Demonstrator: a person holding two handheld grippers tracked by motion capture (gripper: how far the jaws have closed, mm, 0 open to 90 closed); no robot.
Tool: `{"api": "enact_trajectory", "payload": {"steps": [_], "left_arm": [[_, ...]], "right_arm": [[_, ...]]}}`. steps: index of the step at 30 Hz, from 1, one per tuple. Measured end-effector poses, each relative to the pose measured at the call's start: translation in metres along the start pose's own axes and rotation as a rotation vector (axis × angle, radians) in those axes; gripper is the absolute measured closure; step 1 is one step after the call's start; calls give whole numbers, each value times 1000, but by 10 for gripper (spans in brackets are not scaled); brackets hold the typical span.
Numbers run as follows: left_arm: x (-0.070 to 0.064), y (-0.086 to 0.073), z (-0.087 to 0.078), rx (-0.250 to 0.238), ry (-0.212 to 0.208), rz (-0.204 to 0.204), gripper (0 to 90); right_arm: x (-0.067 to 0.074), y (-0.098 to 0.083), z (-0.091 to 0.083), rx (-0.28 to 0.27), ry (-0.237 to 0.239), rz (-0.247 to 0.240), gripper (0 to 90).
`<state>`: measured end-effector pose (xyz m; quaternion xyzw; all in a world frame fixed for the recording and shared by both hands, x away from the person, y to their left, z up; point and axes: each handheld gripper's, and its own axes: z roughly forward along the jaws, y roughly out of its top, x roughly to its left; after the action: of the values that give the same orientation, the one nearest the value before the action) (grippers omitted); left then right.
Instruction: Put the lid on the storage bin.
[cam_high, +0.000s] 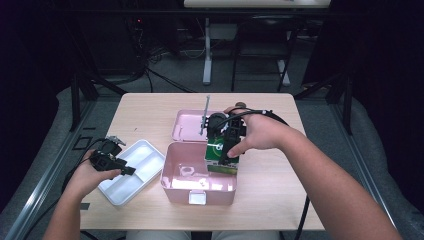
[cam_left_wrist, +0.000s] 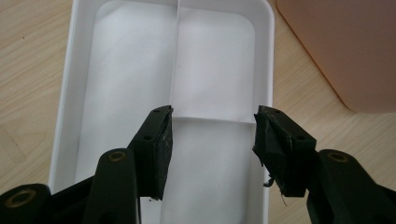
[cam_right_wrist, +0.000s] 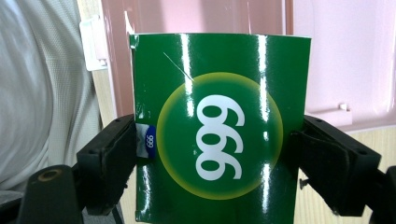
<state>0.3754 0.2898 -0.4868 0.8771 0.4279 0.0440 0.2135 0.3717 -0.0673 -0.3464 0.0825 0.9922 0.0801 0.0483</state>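
Note:
A green carton (cam_high: 222, 156) marked "999" (cam_right_wrist: 219, 126) hangs over the right part of an open pink box (cam_high: 172, 181), with my right gripper (cam_high: 226, 145) (cam_right_wrist: 215, 154) shut on its two sides. The box's lid (cam_high: 186, 124) lies flat behind it. To the left, my left gripper (cam_high: 122, 169) (cam_left_wrist: 212, 140) stands open, jaws wide, just above a white divided tray (cam_high: 142, 152) (cam_left_wrist: 84, 70) with nothing between the pads.
The pink box holds a small clear item (cam_high: 187, 171) on its floor. A white latch (cam_high: 197, 198) sticks out at its front. A thin metal rod (cam_high: 205, 114) stands by the lid. Bare wooden tabletop (cam_high: 270, 195) lies to the right and at the back.

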Motion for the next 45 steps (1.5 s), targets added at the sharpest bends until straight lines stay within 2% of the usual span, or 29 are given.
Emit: {"api": "enact_trajectory", "payload": {"steps": [10, 15, 18, 26, 33, 45], "left_arm": [[0, 0, 1, 0, 2, 6, 467], [-1, 0, 2, 4, -4, 6, 467], [-1, 0, 2, 5, -3, 5, 468], [-1, 1, 4, 8, 0, 11, 468], [0, 0, 3, 4, 0, 9, 467], [-1, 0, 4, 7, -2, 8, 468]], "right_arm": [[1, 8, 13, 10, -2, -9, 167], [-1, 8, 25, -12, 24, 0, 167], [-1, 6, 38, 17, 21, -10, 166], [-6, 0, 57, 14, 37, 6, 165], [-6, -1, 74, 30, 50, -8, 162], [-7, 0, 87, 57, 49, -31, 154]]}}
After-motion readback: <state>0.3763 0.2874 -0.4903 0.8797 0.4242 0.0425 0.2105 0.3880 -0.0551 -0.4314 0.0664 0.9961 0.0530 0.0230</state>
